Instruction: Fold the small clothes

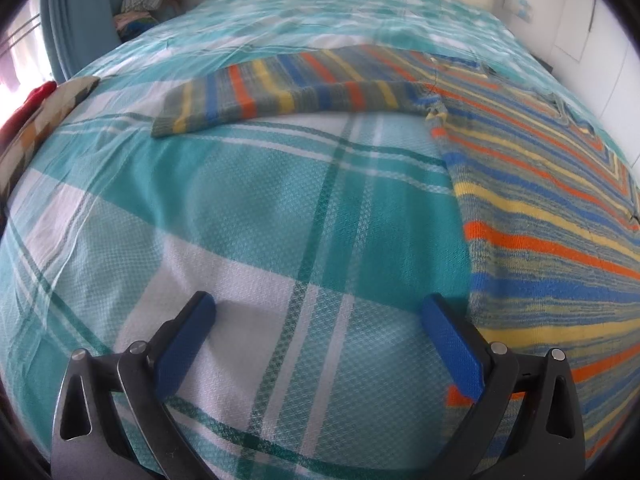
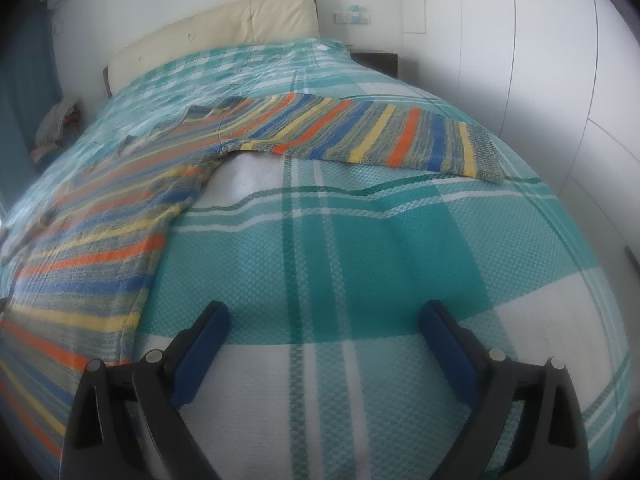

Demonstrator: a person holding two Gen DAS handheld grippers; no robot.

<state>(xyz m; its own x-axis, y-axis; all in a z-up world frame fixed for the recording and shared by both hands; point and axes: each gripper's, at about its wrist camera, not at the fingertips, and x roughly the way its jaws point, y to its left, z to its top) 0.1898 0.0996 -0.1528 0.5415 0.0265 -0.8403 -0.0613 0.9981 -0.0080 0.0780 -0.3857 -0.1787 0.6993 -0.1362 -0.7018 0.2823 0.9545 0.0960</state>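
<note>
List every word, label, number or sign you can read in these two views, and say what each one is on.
None can be read.
The striped sweater shows no tag or print.
The plaid bedspread carries only its woven pattern.
The small blue-and-white items on the wall near the headboard are too small and blurred to tell whether they bear any text.
The left gripper and right gripper show no markings.

A striped sweater (image 1: 540, 184) lies flat on the plaid-covered bed (image 1: 248, 208).

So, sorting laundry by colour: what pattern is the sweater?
Orange, blue, yellow and grey stripes on the sweater; right wrist view.
</note>
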